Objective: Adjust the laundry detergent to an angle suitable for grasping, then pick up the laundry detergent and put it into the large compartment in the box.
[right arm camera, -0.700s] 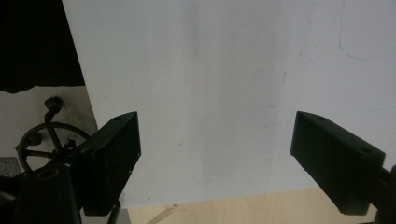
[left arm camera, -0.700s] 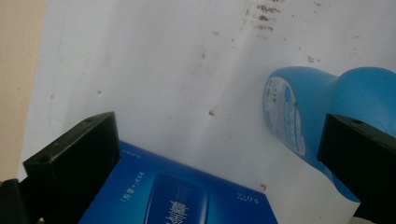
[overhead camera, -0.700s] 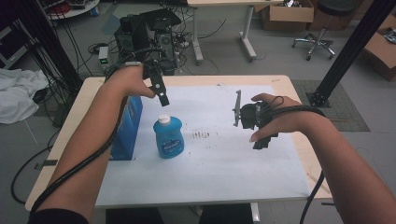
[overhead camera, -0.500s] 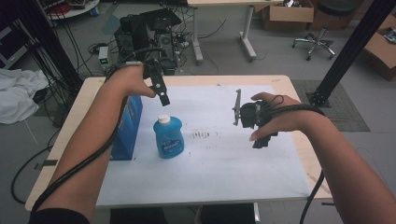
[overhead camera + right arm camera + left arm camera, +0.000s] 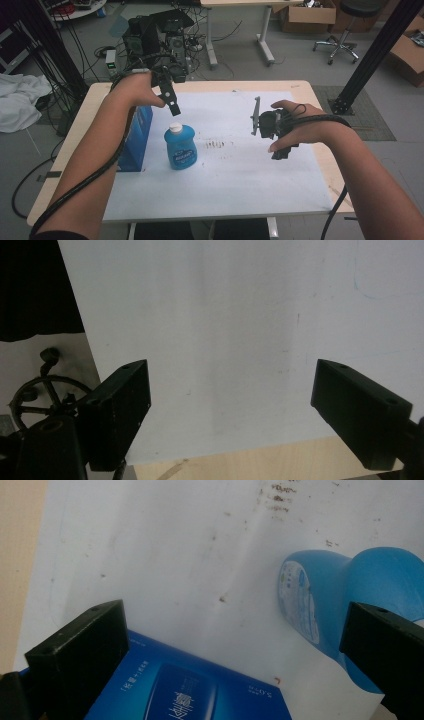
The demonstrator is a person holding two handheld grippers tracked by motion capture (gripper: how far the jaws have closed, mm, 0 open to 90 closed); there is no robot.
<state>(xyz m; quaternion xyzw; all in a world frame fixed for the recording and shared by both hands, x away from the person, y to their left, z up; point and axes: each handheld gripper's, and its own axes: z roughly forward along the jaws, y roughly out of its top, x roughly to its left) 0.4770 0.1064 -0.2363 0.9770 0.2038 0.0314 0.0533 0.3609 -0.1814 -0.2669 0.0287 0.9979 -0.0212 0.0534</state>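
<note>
1. Lab room, cables and gear behind; wooden desk (image 5: 310, 95) topped with a white sheet (image 5: 230, 185) carrying a few dark smudges.
2. Blue bottle (image 5: 180, 147) with a white cap stands upright on the sheet, at about 9 o'clock from the sheet's middle. Blue box (image 5: 136, 140) stands just beside it at its 9 o'clock, at the sheet's edge; touching or not, cannot tell.
3. Left gripper (image 5: 170, 100) hangs above the desk at roughly 12 o'clock of the bottle, tilted down toward it. Fingers wide, nothing between them; its own view shows bottle (image 5: 325, 610) and box (image 5: 190, 690) below the gap.
4. Right gripper (image 5: 265, 125) hangs well apart at 3 o'clock of the bottle, over bare sheet. Fingers wide, holding nothing.
5. Step, judged: approach stage, nothing gripped yet; the left gripper looks set for the bottle or the box.
6. Next move calls for lowering the left gripper, centring the gap on one item, and keeping clear of its neighbour before closing.
</note>
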